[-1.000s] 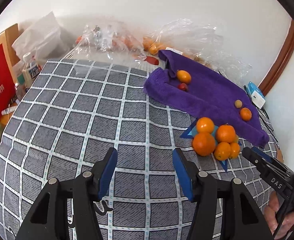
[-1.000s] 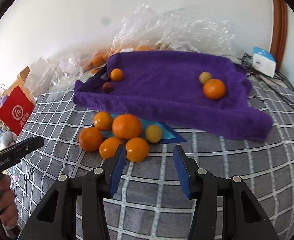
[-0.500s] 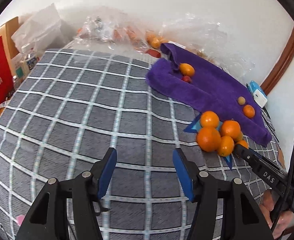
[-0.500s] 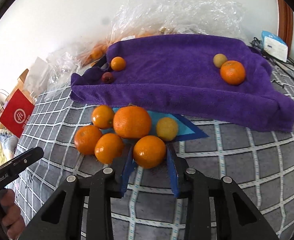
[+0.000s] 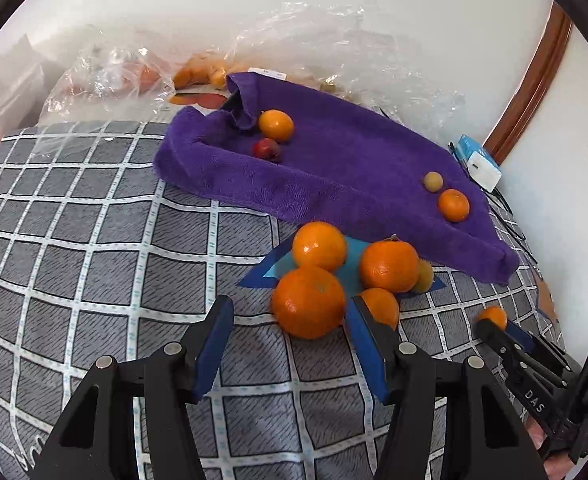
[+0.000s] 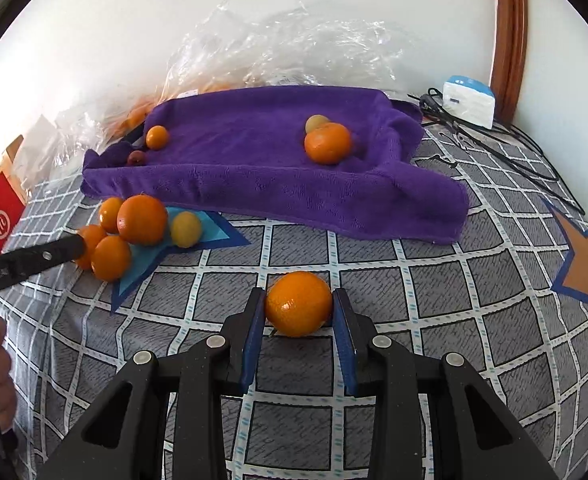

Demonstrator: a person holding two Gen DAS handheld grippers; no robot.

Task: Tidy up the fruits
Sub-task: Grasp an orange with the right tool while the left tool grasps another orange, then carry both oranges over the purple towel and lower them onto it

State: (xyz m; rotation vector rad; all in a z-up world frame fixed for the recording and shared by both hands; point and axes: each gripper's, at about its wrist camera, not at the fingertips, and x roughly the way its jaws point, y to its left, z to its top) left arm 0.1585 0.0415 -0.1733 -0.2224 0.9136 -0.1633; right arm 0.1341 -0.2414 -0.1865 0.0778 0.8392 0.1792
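- The right gripper point(image 6: 298, 314) is clamped on a round orange point(image 6: 298, 304) with dimpled, glossy peel; its blue pads press both sides of the fruit. Its jaws have just been closing, with that orange between them.
- The held orange sits just above the grey grid-print sheet point(image 6: 414, 300), apart from the pile.
- The left gripper point(image 5: 289, 334) stands apart, blue-padded fingers point(image 5: 213, 336) wide — nothing is pinched. The nearest big orange point(image 5: 309, 302) of the pile lies just ahead, between the fingertips but not touched by both.
- The pile point(image 6: 133, 232) is a cluster of round oranges and one smaller yellow fruit point(image 6: 185, 229), resting on a blue star patch point(image 6: 213, 236) printed on the sheet.
- Behind it a fuzzy purple towel point(image 6: 261, 160) lies rumpled, its edges curled up. On it: a small orange point(image 6: 157, 137) beside a dark red fruit point(image 6: 135, 157) at one end, and a larger orange point(image 6: 328, 143) touching a pale yellow fruit point(image 6: 317, 122) at the other.
- Crinkled clear plastic bags point(image 6: 294, 52) are heaped against the white wall — more orange fruit shows through them.
- A white-and-blue box point(image 6: 468, 102) and black cables point(image 6: 494, 136) lie near the wooden frame.
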